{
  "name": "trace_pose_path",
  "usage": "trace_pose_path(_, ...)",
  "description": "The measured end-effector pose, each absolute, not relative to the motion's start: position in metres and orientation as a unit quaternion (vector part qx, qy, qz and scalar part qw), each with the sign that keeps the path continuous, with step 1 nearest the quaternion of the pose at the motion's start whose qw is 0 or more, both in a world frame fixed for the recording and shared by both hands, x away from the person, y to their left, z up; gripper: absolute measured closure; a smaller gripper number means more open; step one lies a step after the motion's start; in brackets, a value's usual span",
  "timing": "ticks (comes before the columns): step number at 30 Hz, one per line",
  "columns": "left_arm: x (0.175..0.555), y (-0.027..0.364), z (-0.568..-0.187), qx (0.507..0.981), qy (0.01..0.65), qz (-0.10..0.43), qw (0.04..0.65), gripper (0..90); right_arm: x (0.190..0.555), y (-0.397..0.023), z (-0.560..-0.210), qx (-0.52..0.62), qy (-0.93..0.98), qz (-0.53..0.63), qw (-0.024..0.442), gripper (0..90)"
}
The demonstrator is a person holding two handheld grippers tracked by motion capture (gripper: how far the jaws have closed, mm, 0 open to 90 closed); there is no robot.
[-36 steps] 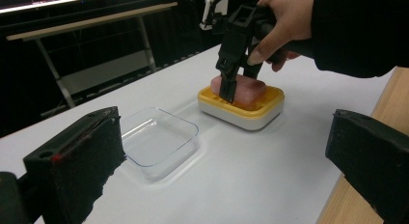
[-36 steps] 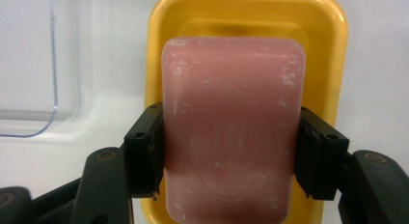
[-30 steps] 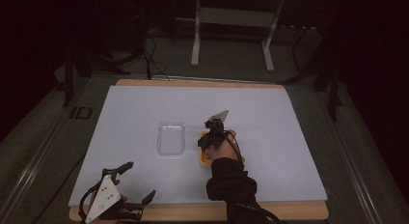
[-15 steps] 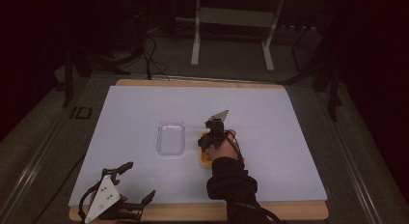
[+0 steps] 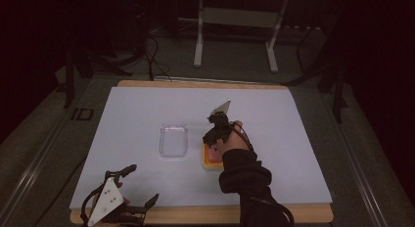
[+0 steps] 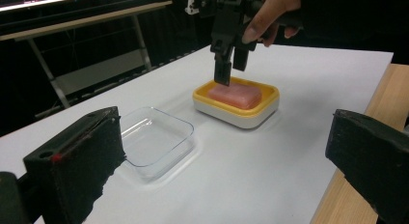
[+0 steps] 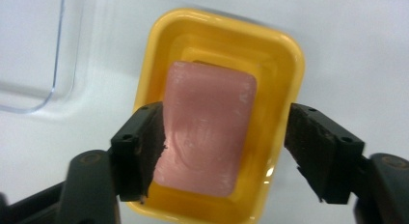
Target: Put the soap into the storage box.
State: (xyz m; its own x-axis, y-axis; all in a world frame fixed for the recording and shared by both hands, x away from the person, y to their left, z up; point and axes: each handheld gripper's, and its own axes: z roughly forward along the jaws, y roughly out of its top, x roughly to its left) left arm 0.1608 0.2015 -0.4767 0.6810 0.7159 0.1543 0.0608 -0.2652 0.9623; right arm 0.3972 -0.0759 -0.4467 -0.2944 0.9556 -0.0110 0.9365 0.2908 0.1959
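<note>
Now, right tool, jaws just parted, above pink soap in yellow dish.

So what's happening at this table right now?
A person is working with a hand-held gripper in each hand. The right hand-held gripper hangs just over a pink soap bar lying in a yellow soap dish; its jaws have just been opening, astride the bar. The left hand-held gripper waits open near the table edge. A clear plastic tray stands beside the dish.
</note>
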Motion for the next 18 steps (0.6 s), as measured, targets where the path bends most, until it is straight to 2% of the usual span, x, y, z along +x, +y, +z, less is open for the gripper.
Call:
trace_pose_path(4,0.161,0.201,-0.477,0.739,0.262,0.299,0.544,0.3,0.398,-0.086,-0.443,0.57,0.815,0.086,0.058,19.5)
trace_pose_path(6,0.161,0.201,-0.477,0.74,0.262,0.299,0.543,0.3,0.397,-0.095,-0.44,0.551,0.828,0.1,0.04,12.4)
trace_pose_path(8,0.161,0.2,-0.478,0.741,0.26,0.299,0.542,0.3,0.397,-0.102,-0.44,0.536,0.837,0.108,0.025,12.5)
trace_pose_path(18,0.163,0.198,-0.479,0.743,0.264,0.291,0.541,0.3,0.389,-0.138,-0.438,0.507,0.847,0.152,0.04,13.1)
